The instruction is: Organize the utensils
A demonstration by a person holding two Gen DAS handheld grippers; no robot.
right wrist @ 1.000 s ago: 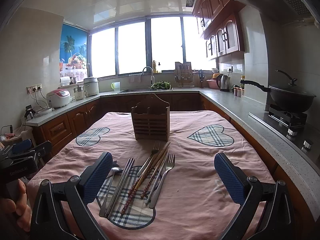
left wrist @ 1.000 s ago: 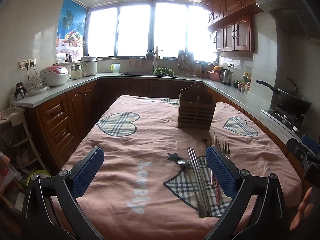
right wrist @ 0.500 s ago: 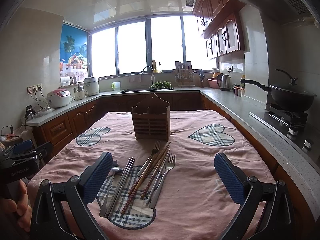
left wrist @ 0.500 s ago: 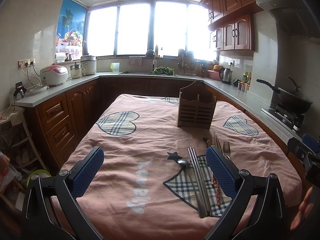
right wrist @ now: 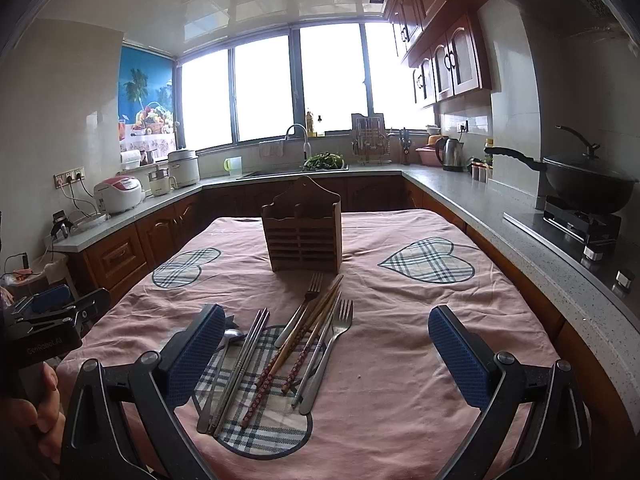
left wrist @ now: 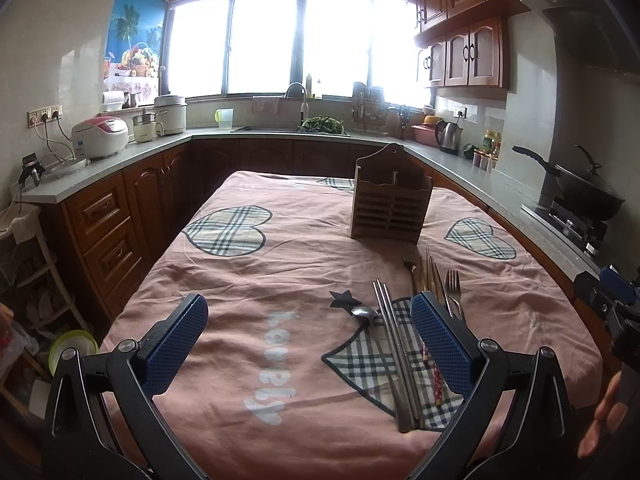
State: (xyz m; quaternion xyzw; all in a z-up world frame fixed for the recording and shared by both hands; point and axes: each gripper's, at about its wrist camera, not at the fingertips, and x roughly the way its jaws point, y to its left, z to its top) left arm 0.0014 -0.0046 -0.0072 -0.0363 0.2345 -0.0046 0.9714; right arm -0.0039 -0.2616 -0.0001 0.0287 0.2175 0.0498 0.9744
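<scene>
Pink cloth with plaid hearts (right wrist: 427, 266) covers the bench (left wrist: 280, 280); wooden holder (right wrist: 303, 238) at 12 o'clock, utensils (right wrist: 288, 344) nearer; both grippers' fingers (left wrist: 440, 344) (right wrist: 460, 360) apart, empty.

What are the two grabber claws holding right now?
Nothing. The left gripper and the right gripper are both open and empty. The forks, chopsticks and spoon all lie on the tablecloth.

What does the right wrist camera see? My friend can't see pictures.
Forks, chopsticks and a spoon lie on a pink tablecloth, with a wooden utensil holder standing behind them. The open right gripper hovers in front, holding nothing.
</scene>
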